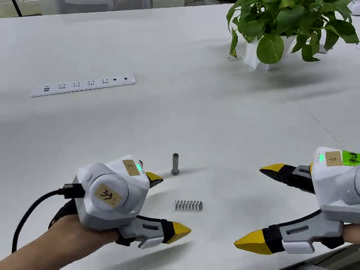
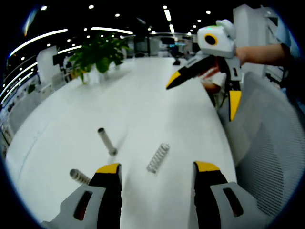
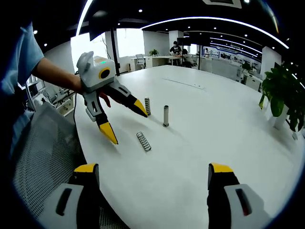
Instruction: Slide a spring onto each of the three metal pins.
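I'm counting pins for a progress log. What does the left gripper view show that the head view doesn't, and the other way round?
Left gripper view: a coiled upright piece beside its own jaw, apparently a pin already wearing a spring, and a mesh chair past the edge of the table. Head view: a power strip lying far across the table. Both: one bare pin standing upright, a loose spring lying flat near it, the potted plant, and the right gripper with its jaws apart.

left gripper (image 1: 172, 204) white | cable (image 1: 34, 205) black | fingers (image 1: 180, 229) yellow-tipped | sleeve (image 3: 24, 57) blue
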Tool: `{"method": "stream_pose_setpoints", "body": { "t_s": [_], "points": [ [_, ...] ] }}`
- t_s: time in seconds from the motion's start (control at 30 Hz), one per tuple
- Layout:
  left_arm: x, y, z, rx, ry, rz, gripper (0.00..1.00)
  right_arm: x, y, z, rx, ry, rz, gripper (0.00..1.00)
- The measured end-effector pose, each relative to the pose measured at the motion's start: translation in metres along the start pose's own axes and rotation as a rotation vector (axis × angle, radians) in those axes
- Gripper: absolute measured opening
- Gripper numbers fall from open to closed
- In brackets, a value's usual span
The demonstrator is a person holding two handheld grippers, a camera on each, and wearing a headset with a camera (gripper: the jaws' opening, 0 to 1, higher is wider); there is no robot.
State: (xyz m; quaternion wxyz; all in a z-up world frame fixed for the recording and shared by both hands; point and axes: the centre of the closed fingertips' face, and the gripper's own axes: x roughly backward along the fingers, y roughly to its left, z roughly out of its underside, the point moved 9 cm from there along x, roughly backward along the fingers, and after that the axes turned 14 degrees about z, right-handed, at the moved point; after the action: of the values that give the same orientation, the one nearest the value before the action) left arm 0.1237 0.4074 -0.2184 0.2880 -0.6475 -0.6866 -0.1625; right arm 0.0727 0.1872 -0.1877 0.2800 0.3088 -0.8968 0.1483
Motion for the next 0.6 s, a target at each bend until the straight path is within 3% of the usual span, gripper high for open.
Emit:
{"method": "stream_pose_setpoints", "body": {
  "t_s": [0.07, 0.2, 0.5, 0.6],
  "points": [
    [-0.005, 0.0, 0.001, -0.011, 0.028, 0.006, 0.56, 0.0, 0.001, 0.001, -0.004, 0.002, 0.002, 0.96],
    [-0.01, 0.004, 0.004, -0.022, 0.037, 0.015, 0.48, 0.001, 0.002, 0.004, -0.017, 0.003, 0.003, 0.96],
    [-0.018, 0.01, 0.007, -0.039, 0.101, 0.043, 0.36, 0.004, 0.004, 0.007, -0.036, 0.002, 0.006, 0.95],
    [-0.019, 0.012, 0.005, -0.036, 0.096, 0.042, 0.32, 0.004, 0.003, 0.009, -0.044, 0.004, 0.011, 0.95]
  ]
}}
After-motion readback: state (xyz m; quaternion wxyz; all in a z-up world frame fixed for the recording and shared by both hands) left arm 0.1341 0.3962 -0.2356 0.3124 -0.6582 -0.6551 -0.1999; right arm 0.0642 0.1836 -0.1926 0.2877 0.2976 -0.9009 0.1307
